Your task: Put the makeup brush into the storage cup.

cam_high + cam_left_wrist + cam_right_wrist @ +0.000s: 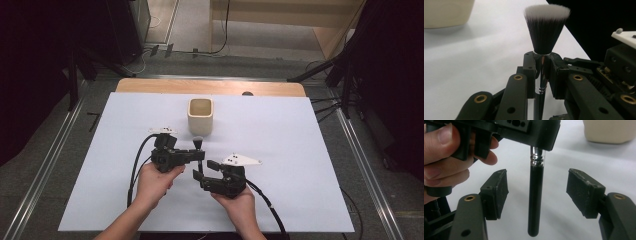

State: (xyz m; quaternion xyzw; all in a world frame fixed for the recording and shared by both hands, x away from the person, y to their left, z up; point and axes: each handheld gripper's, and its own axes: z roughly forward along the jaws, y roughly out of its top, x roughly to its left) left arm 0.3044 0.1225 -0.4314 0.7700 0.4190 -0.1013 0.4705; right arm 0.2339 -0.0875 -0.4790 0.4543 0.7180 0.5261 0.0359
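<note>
A: What are you holding in your left gripper (541, 75)?

B: You are clamping the makeup brush (543, 45) there, jaws pressing on its silver ferrule, just below the bristles. The brush is standing upright, its white-tipped bristles pointing up and its black handle (535, 202) hanging down below the jaws.

A: And your right gripper (536, 192)?

B: Its jaws are standing apart, one on each side of the handle, with neither pad touching it. You are gripping nothing with it.

A: Where is all this sitting on the table (300, 150)?

B: You are holding the brush above the white sheet near the middle, just in front of the cream cup (200, 116), with both grippers close together.
</note>
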